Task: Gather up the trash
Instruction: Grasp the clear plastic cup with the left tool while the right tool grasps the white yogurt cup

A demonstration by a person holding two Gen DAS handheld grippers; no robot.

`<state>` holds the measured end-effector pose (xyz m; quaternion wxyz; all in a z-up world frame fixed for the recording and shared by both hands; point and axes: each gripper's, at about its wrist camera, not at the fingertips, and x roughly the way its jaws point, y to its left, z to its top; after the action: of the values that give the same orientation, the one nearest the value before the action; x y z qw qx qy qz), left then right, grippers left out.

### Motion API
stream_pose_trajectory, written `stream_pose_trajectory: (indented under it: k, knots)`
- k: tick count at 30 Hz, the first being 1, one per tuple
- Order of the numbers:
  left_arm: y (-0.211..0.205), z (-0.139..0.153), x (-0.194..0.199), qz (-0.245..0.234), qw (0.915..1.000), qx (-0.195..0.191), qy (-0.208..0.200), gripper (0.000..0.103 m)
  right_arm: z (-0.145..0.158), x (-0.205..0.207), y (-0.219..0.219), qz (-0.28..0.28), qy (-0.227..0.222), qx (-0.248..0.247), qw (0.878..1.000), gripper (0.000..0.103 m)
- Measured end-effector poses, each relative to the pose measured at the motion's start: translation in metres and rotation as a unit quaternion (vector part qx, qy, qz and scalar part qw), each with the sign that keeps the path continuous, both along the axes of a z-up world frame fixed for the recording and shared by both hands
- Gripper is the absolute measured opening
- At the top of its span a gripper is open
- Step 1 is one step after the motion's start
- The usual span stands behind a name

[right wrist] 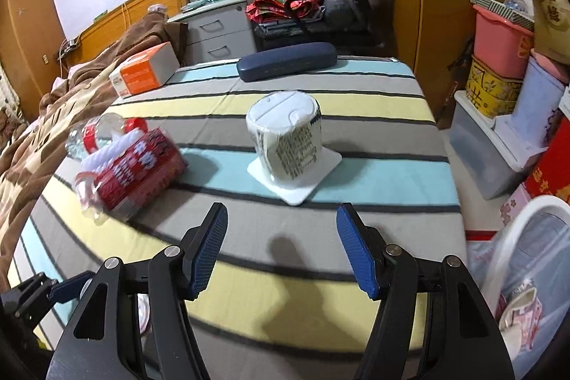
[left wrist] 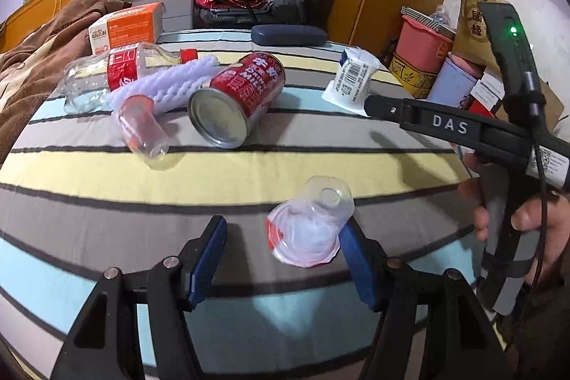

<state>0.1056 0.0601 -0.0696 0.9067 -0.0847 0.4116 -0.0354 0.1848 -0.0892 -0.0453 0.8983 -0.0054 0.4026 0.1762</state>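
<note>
Trash lies on your striped bed (left wrist: 249, 166): a small clear cup (left wrist: 308, 225) sits between your left gripper (left wrist: 281, 259) fingers, spread apart. Your right gripper (right wrist: 281, 250) is spread too, near the white cup (right wrist: 286, 139).

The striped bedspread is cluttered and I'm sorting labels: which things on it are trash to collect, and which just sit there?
Trash:
- red milk can
- clear bottle
- white foam net
- small plastic cup
- crumpled cup by the left gripper
- upturned white tub

Just lying about:
- orange box
- dark blue case
- brown blanket
</note>
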Motion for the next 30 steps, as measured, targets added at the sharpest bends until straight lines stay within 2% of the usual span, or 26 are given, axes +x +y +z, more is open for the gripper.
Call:
stream_pose_trajectory:
  k: [4, 8, 11, 15, 17, 24, 26, 30]
  knots:
    - [0.004, 0.002, 0.010, -0.007, 0.9998, -0.017, 0.006, 0.066, 0.001, 0.008, 0.004, 0.001, -0.005, -0.008, 1.000, 0.065]
    - [0.008, 0.002, 0.017, -0.005, 0.9998, -0.016, 0.011, 0.062, 0.001, 0.018, 0.007, 0.003, -0.007, -0.017, 1.000, 0.065]
    - [0.009, 0.002, 0.022, -0.006, 0.9998, -0.014, 0.013, 0.053, 0.000, 0.024, 0.009, 0.006, -0.011, -0.021, 1.000, 0.065]
    - [0.010, 0.002, 0.026, -0.005, 0.9998, -0.014, 0.014, 0.048, -0.002, 0.033, 0.011, 0.012, -0.006, -0.026, 1.000, 0.065]
    - [0.010, 0.002, 0.027, -0.005, 0.9998, -0.015, 0.014, 0.043, -0.002, 0.035, 0.014, 0.017, -0.004, -0.027, 0.999, 0.065]
    - [0.011, 0.002, 0.035, -0.005, 0.9997, -0.014, 0.017, 0.040, -0.001, 0.041, 0.015, 0.020, -0.005, -0.026, 0.999, 0.065]
    - [0.010, 0.003, 0.035, -0.006, 0.9997, -0.014, 0.017, 0.040, 0.000, 0.041, 0.014, 0.018, -0.007, -0.024, 1.000, 0.054]
    - [0.008, 0.004, 0.033, -0.003, 0.9998, -0.015, 0.015, 0.040, 0.000, 0.041, 0.014, 0.014, -0.008, -0.022, 1.000, 0.054]
